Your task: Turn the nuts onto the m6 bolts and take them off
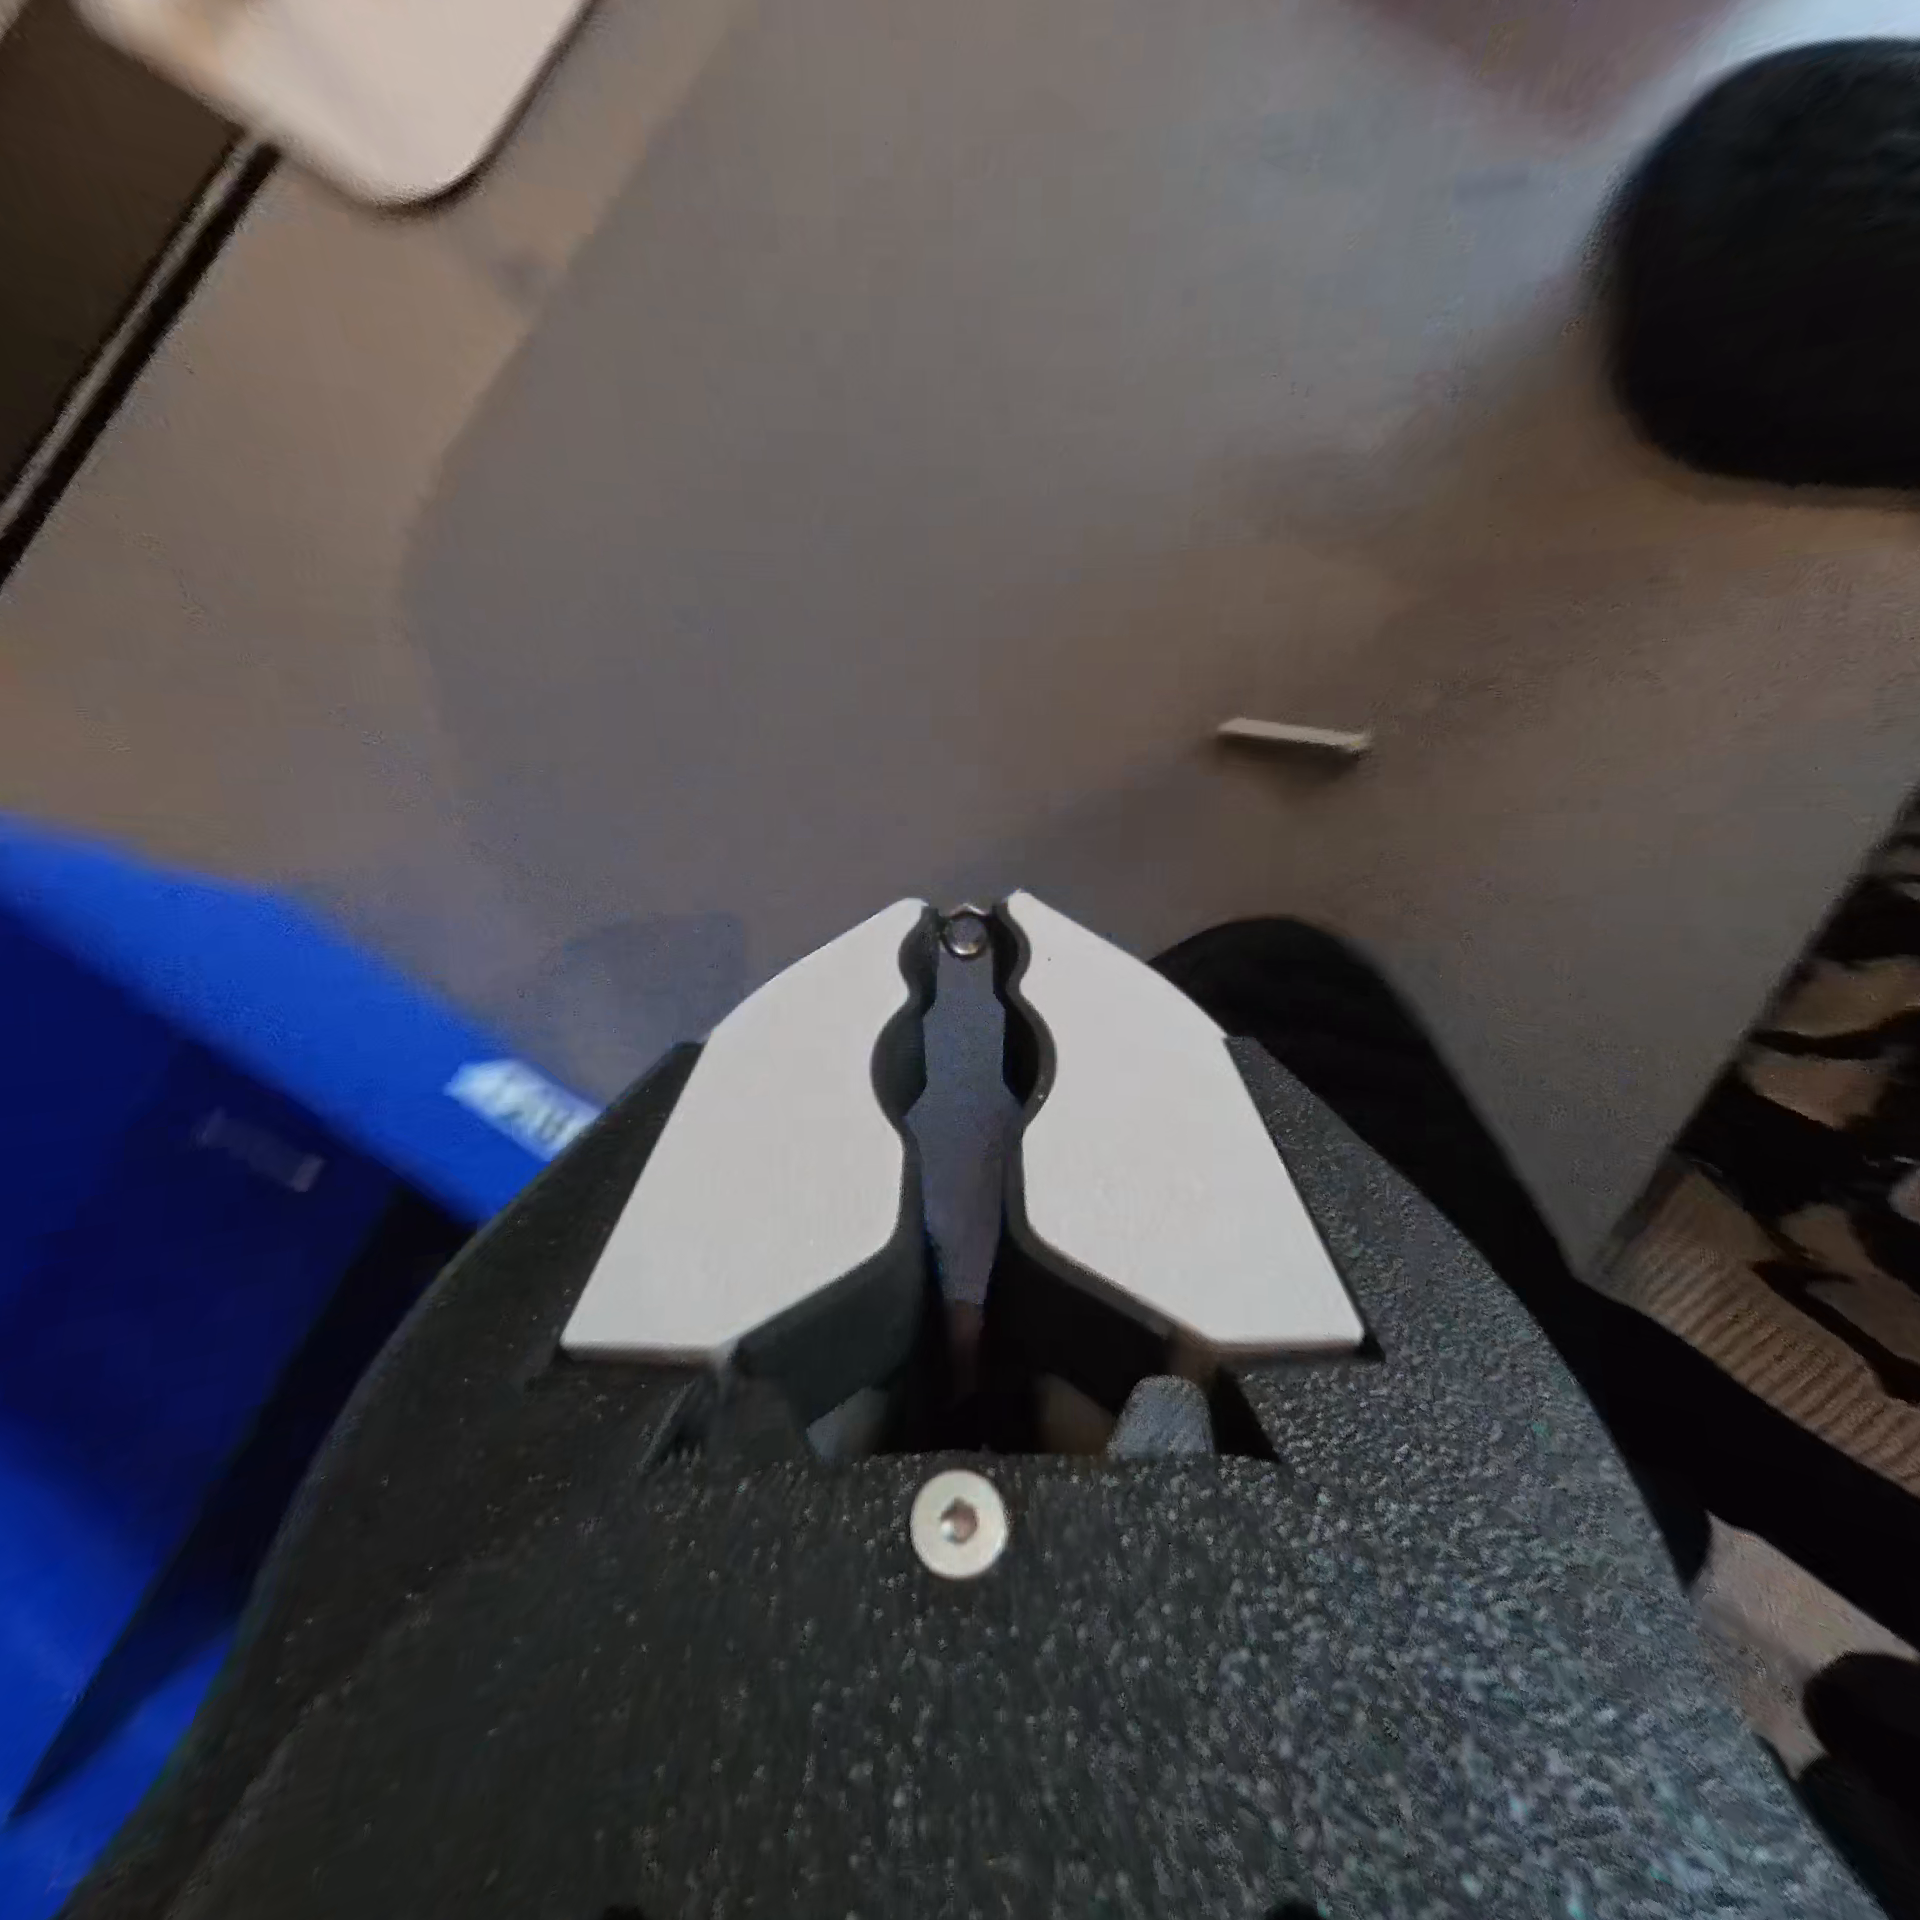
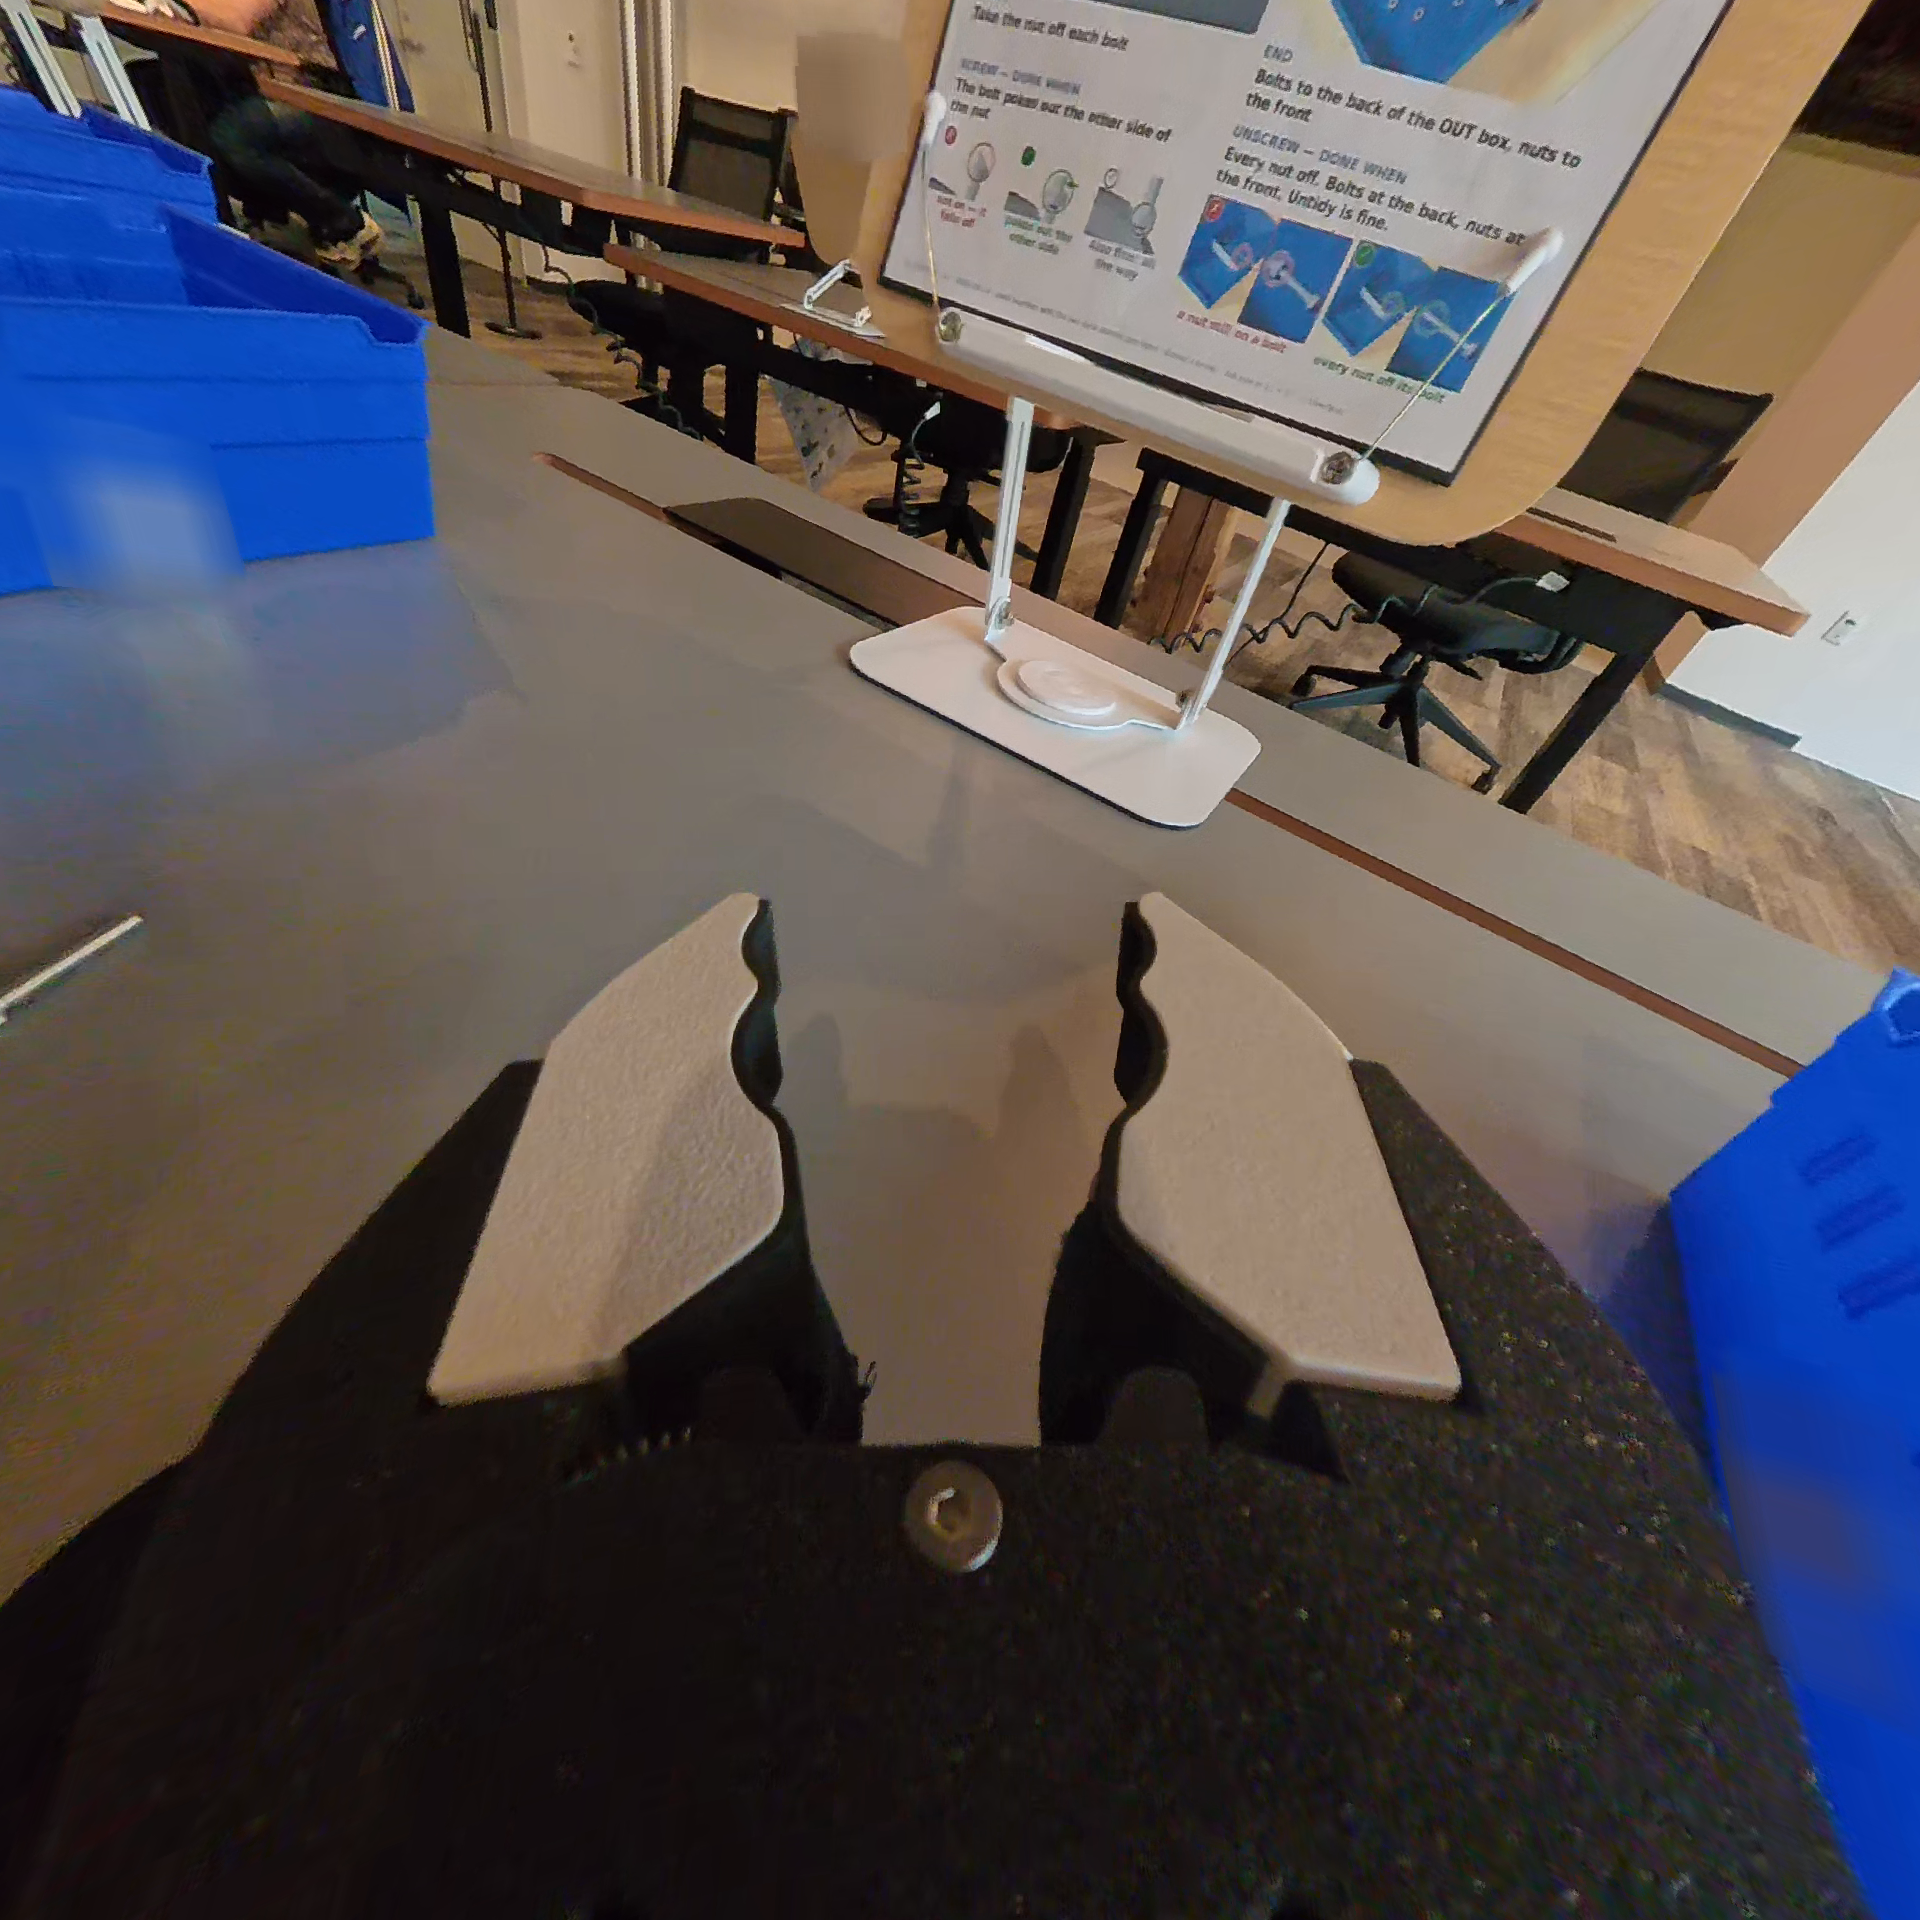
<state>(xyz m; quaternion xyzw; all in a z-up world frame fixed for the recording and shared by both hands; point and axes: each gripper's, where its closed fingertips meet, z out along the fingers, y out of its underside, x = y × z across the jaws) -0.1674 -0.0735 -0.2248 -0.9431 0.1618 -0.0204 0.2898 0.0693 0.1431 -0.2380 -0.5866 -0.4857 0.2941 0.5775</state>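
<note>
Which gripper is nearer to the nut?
Left. The left gripper pinches the small metal nut at its fingertips. The right gripper is open above bare table, with no nut near it.

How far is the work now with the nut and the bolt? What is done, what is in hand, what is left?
Done: the left gripper has picked up a small metal nut, pinched at its fingertips.
In hand: only that nut; the right gripper is wide open and empty.
Left: a bolt lies loose on the grey table, unheld and, as far as visible, without a nut. It likely must be grasped before threading.
</note>
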